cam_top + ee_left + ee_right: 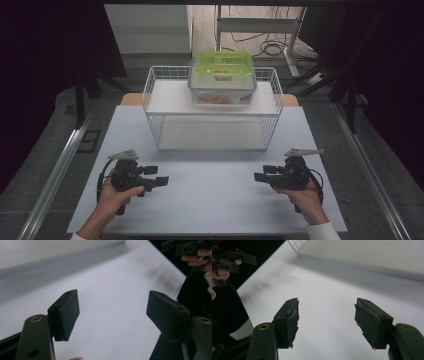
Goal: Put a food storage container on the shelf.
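I count two grippers in my hands, a left gripper [162, 180] and a right gripper [260, 176], each with two jaws standing apart. On the one tabletop [210, 195] sits one white wire basket [212, 107]. On it are two containers: one clear box [222, 90] and one green-lidded box [224, 64] stacked on that.

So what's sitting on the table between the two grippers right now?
Nothing: the high view shows bare white table between the left gripper and right gripper.
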{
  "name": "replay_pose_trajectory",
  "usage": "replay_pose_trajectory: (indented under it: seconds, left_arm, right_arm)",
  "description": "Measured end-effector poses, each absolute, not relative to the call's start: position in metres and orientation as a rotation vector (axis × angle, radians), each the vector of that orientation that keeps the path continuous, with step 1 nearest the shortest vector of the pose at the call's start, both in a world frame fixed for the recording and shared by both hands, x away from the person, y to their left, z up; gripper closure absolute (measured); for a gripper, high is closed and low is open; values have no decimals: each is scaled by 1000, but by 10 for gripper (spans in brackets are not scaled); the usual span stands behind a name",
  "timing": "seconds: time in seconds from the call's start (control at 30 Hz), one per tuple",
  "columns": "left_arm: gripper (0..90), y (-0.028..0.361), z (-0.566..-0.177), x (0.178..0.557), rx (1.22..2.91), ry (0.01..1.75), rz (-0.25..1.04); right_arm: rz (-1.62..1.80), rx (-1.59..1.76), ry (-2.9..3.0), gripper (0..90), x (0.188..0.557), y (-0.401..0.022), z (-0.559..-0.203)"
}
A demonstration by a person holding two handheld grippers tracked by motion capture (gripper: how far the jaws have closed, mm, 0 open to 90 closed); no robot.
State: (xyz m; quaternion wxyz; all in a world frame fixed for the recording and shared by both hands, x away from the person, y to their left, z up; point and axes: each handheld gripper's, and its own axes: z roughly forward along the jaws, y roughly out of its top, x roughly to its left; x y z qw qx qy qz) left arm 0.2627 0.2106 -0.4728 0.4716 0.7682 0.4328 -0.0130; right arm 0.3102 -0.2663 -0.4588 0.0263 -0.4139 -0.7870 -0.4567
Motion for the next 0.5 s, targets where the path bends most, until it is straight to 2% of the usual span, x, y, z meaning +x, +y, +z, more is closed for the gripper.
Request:
replay_pose_trajectory:
  seconds: [0.33, 0.5]
  left_arm:
    - [262, 208, -473, 259, 1890, 1043, -4]
    - [250, 210, -477, 260, 1883, 1059, -6]
  right_arm:
    - [-1442, -1295, -2423, 356, 308, -271, -459]
    - [-1448, -1295, -2435, 322, 307, -271, -461]
